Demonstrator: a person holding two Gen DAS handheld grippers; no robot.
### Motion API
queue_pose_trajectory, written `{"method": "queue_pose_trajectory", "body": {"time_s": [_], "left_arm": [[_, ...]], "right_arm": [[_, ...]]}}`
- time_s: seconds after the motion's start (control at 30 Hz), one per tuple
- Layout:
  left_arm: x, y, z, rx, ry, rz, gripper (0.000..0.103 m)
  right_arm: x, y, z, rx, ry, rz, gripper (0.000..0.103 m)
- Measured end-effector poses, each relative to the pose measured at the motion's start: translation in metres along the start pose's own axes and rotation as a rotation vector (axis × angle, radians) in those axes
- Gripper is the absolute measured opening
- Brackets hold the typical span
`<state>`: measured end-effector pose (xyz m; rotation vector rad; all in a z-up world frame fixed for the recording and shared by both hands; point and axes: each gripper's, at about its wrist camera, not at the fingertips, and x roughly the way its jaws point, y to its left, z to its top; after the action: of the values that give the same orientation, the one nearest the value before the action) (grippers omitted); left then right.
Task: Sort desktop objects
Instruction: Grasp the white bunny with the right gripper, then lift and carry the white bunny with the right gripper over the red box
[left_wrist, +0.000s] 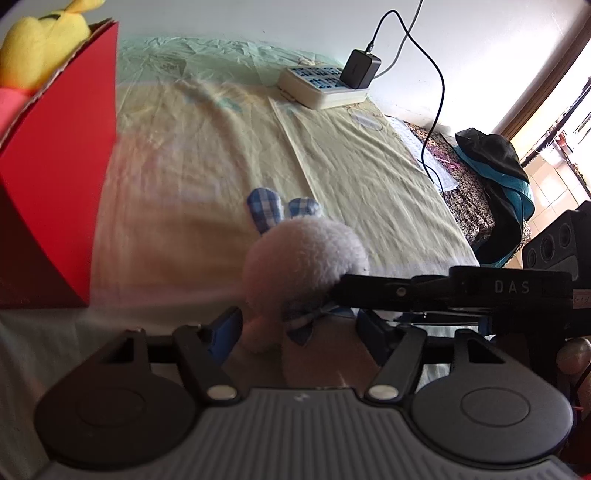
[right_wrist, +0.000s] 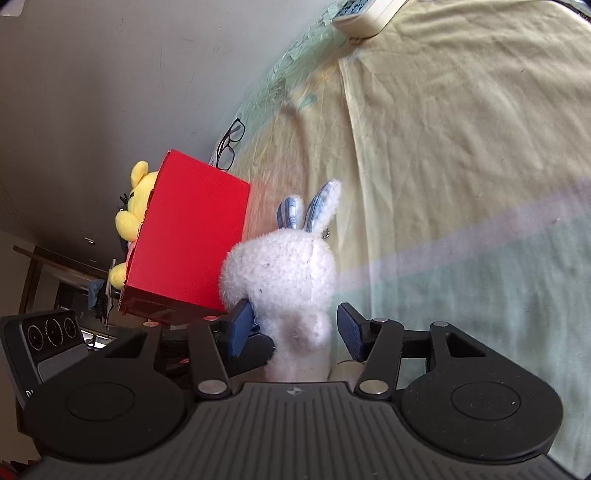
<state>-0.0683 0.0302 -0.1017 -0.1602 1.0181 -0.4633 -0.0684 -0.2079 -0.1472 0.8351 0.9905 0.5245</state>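
A white plush rabbit (right_wrist: 284, 273) w/ blue-check ears stands between both grippers at the near edge of a pale yellow sheet (left_wrist: 229, 155). Right gripper (right_wrist: 299, 330): jaws apart, right pad clear of the toy; left pad's contact can't be told. Left gripper (left_wrist: 299, 326): jaws apart around the rabbit's lower body; whether the pads press, can't tell. A red box (right_wrist: 192, 236) sits just left of the rabbit, a yellow plush toy (right_wrist: 133, 206) inside. Far right: a cream keypad device (left_wrist: 317, 86) w/ a black charger (left_wrist: 360, 68) on top.

Sheeted bed (left_wrist: 221, 155), red box (left_wrist: 62, 177), glasses (right_wrist: 231, 144), calculator (left_wrist: 321, 86)
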Motion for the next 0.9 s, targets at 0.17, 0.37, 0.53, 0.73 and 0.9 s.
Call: {"method": "queue_pose_trajectory", "body": {"time_s": [0.17,0.37,0.53,0.73,0.9], "left_arm": [[0.0,-0.006,-0.003,0.022,0.002,-0.041,0.053],[0.002,-0.037,-0.011,0.185,0.037,-0.06,0.053],[-0.003,-0.053,-0.016,0.26,0.032,-0.102,0.052],[-0.026,-0.061,-0.014,0.308,-0.044,-0.109,0.052],[-0.058,-0.057,0.002,0.335,-0.144,-0.118,0.052]], "right_arm": [[0.002,0.005,-0.001,-0.014,0.02,0.0,0.048],[-0.018,0.01,-0.017,-0.038,0.031,-0.025,0.045],[-0.039,0.008,-0.027,-0.009,0.001,-0.035,0.045],[-0.052,0.034,-0.03,-0.083,-0.068,-0.049,0.045],[-0.06,0.074,-0.024,-0.192,-0.155,-0.05,0.045]]}}
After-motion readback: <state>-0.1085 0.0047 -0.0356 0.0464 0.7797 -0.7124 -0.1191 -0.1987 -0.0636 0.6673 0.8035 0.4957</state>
